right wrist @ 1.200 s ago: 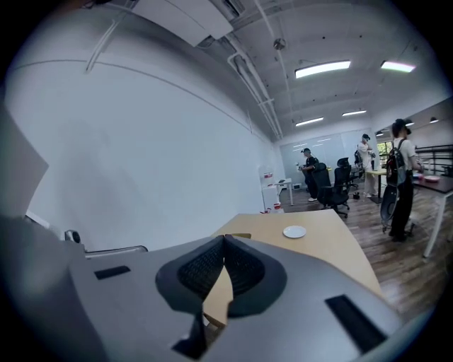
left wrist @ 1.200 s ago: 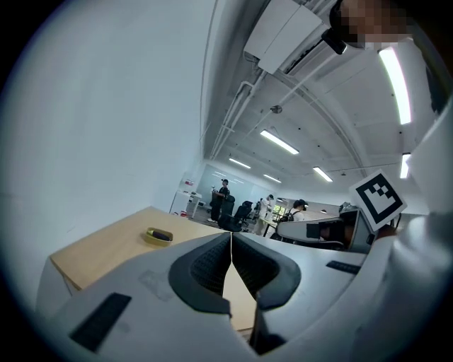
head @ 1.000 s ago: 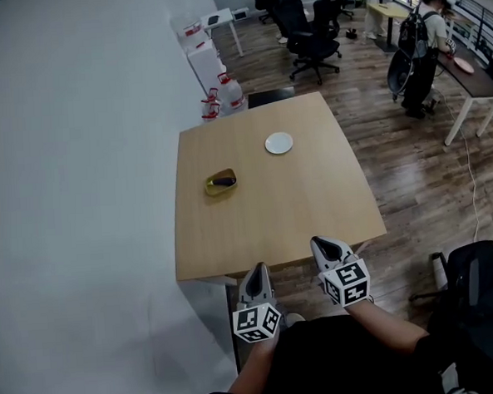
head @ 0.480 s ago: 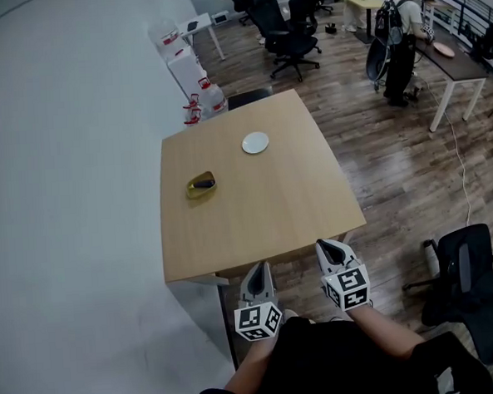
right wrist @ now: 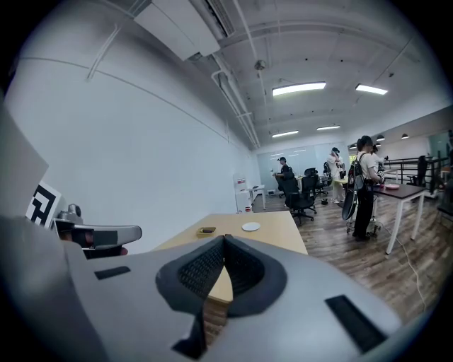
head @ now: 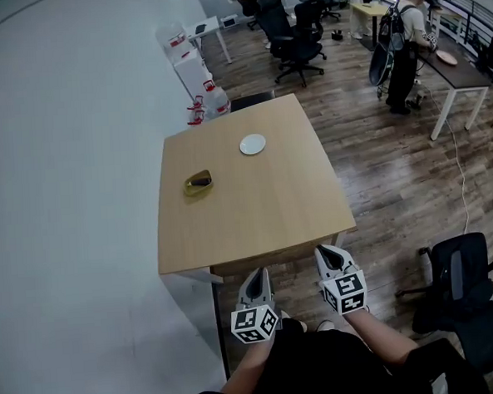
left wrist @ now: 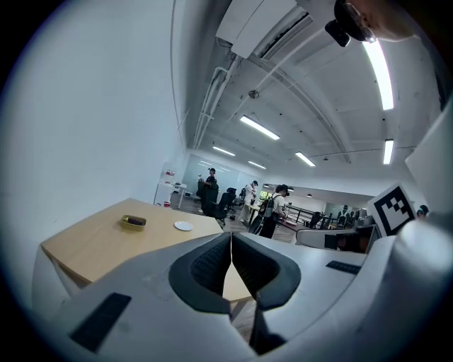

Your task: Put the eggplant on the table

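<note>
One table (head: 255, 208) lies just ahead of left claw (head: 257, 275) and right claw (head: 324, 254). Both claws are clenched on nothing, pads pressed together, tips at the table's near edge.

Against a second ago, the table looks smaller in both gripper views, and the plate now shows past the left claw too. I judge the person has stood back, so the reach to the dish has grown, not shrunk.

Dish (head: 198, 183), yellow, stands far ahead of the left claw and to its left. Plate (head: 252, 144), white, sits farther on, ahead of both claws. Eggplant (head: 200, 181), likely the small dark thing, lies inside the dish, not on bare tabletop.

No words can be read, only black-and-white patterns on the cubes (head: 254, 323).
</note>
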The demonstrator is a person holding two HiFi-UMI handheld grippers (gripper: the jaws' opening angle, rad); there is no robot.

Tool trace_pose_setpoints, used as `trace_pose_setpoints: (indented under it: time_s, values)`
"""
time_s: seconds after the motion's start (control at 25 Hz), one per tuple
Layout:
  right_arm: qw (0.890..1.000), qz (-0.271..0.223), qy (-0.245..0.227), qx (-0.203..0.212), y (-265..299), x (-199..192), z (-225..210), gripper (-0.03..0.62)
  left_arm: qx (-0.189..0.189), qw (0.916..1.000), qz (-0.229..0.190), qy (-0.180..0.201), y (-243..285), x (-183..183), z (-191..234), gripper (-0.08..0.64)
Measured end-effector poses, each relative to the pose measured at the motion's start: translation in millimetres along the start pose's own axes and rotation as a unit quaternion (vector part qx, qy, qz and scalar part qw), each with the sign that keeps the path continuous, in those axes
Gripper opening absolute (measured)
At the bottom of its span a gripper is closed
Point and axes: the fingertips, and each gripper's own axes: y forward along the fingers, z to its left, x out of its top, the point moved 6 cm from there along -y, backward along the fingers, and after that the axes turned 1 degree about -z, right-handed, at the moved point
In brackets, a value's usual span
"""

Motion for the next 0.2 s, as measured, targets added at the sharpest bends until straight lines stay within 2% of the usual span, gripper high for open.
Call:
trace_pose_setpoints:
  time_s: [0.2]
  values:
    - [1.0,0.004,-0.011,0.004,-26.7,-8.1,-3.7,0.06,0.006,1.0,0.005,-0.005,-16.4,-17.9,-21.2,0.015]
